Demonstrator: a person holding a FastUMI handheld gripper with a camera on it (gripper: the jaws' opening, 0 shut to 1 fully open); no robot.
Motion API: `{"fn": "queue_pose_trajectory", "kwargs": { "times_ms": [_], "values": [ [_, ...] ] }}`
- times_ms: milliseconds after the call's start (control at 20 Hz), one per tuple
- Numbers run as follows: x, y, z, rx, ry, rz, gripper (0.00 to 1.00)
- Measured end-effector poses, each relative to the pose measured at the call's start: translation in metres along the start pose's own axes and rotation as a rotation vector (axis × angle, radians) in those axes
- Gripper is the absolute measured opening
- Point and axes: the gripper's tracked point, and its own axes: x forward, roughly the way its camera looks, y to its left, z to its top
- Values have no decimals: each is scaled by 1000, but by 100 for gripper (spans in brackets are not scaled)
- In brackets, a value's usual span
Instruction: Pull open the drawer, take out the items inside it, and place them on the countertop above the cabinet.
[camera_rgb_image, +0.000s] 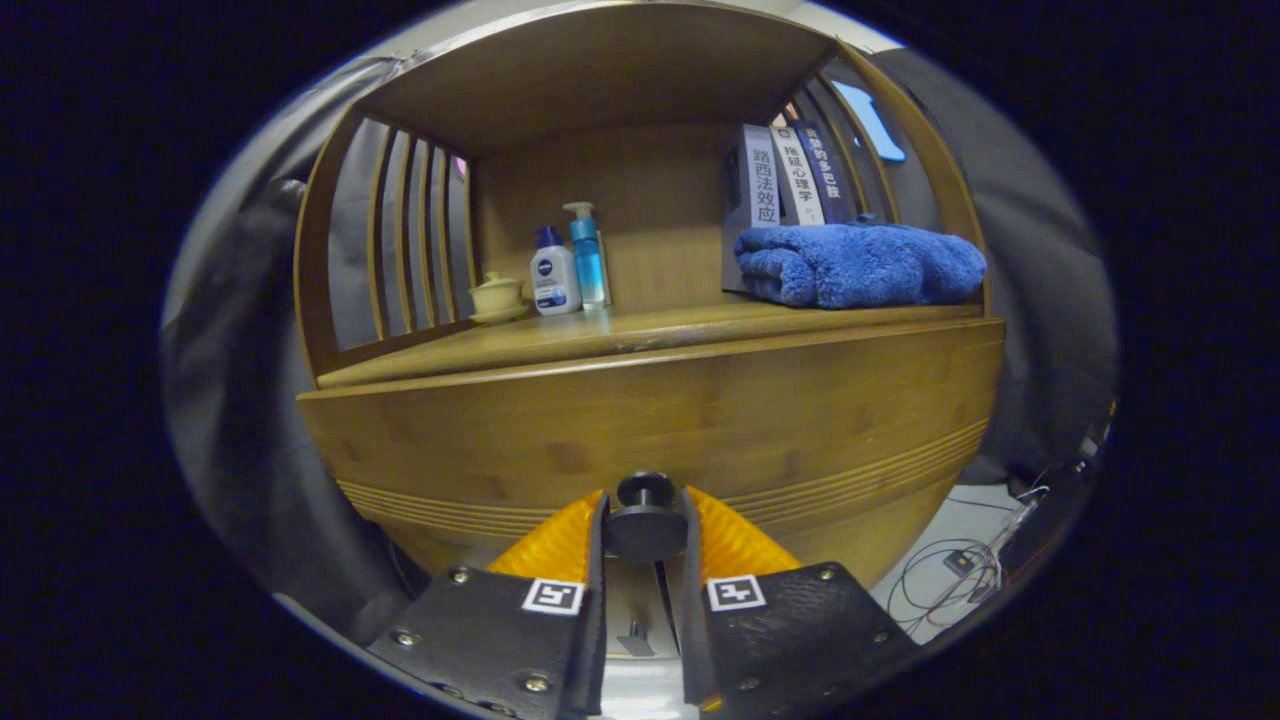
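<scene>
A wooden drawer front (650, 420) of the cabinet curves across just ahead of me. Its round black knob (645, 530) sits between my two fingers. My gripper (645, 498) is shut on that knob, one finger pressing on each side. Above the drawer front runs the wooden countertop (640, 335) of the cabinet. The inside of the drawer is hidden behind its front.
On the countertop stand a lidded cup on a saucer (497, 296), a white bottle (553, 276) and a blue pump bottle (588, 256) at the left. A folded blue towel (860, 265) and upright books (790, 180) sit at the right. Cables (960, 570) lie on the floor right of the cabinet.
</scene>
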Motion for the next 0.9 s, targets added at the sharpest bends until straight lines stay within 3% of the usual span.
{"fn": "queue_pose_trajectory", "kwargs": {
  "times_ms": [600, 900],
  "values": [
    [-114, -8, -38, 15, 53, 3, 31],
    [-148, -13, -47, 0, 58, 16, 31]
  ]
}}
